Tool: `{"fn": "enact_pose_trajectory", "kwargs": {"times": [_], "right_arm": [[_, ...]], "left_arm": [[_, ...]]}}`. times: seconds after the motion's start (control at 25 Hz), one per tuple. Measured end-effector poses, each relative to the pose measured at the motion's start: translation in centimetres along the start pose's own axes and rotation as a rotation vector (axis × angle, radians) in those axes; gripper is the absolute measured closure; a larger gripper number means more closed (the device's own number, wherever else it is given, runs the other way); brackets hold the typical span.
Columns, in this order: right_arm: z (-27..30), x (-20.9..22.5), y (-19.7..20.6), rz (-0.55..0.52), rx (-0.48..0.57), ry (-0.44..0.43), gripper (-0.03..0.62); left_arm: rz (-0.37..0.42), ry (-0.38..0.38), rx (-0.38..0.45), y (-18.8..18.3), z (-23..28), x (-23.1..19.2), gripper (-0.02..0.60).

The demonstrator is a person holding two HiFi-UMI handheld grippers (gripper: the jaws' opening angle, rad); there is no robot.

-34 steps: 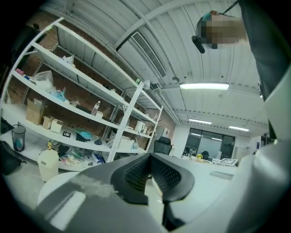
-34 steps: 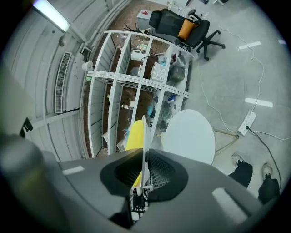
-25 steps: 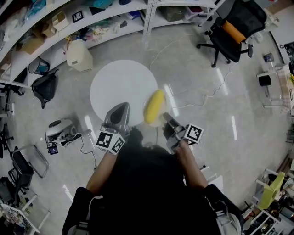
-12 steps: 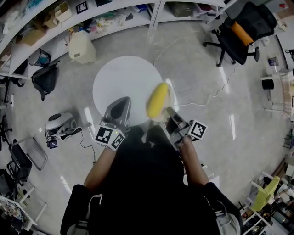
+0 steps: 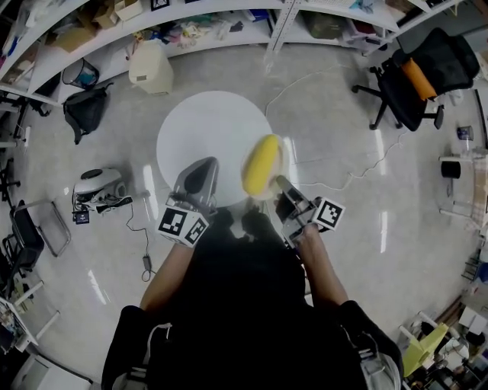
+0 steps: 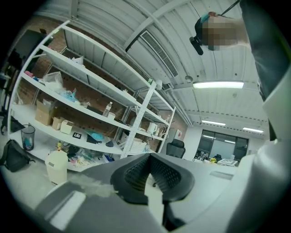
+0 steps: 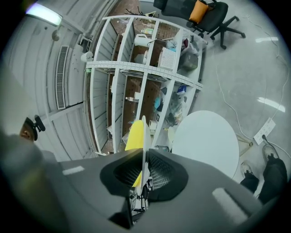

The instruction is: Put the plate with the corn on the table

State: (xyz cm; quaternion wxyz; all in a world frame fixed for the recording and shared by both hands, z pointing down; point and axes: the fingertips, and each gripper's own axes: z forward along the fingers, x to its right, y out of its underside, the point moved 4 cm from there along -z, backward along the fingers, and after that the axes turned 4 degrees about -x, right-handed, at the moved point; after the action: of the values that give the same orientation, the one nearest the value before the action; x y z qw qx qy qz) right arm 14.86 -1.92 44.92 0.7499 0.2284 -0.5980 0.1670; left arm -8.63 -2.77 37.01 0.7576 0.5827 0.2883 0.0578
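nearest the camera is the person (image 5: 244, 305) in a dark top, both forearms stretched forward. the right claw (image 5: 280, 183) is closed on the rim of a pale plate (image 5: 281, 155). in the right gripper view the plate (image 7: 143, 132) runs edge-on between the two pads, which press on it from either side. a yellow corn (image 5: 261, 164) cob lies on the plate, its long side pointing away from the person. the left claw (image 5: 200, 169) hangs beside it, to the person's left, with its pads brought together and nothing held between them.

the plate is carried in the air. in the head view it overlaps the right edge of the round white tabletop (image 5: 210, 129), while the right gripper view shows the tabletop (image 7: 204, 141) off to one side, apart from the plate.

on the glossy grey floor (image 5: 343, 228) beyond, a white cable (image 5: 335, 161) trails to the right of the tabletop. farther off stand a cream bin (image 5: 150, 67), a black bag (image 5: 84, 110) and a black office chair (image 5: 419, 72) with an orange cushion. white shelves (image 5: 191, 23) packed with boxes line the far wall.
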Motion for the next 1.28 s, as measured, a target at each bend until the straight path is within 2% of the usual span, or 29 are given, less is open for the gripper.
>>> {"fn": "enact_pose_trajectory", "kwargs": {"times": [0.32, 0.72, 1.28], "right_arm": [[0.3, 0.7, -2.1, -0.033, -0.092, -0.027, 0.551], [0.6, 3.0, -3.9, -0.017, -0.143, -0.031, 0.551], [3.5, 6.6, -4.6, -0.037, -0.203, -0.036, 0.551]], "left_arm": [[-0.032, -0.077, 0.013, 1.6, 0.7, 1.0, 0.577], [-0.036, -0.138, 0.027, 2.5, 2.2, 0.7, 0.577], [-0.058, -0.166, 0.012, 5.0, 3.6, -0.8, 0.577]]}}
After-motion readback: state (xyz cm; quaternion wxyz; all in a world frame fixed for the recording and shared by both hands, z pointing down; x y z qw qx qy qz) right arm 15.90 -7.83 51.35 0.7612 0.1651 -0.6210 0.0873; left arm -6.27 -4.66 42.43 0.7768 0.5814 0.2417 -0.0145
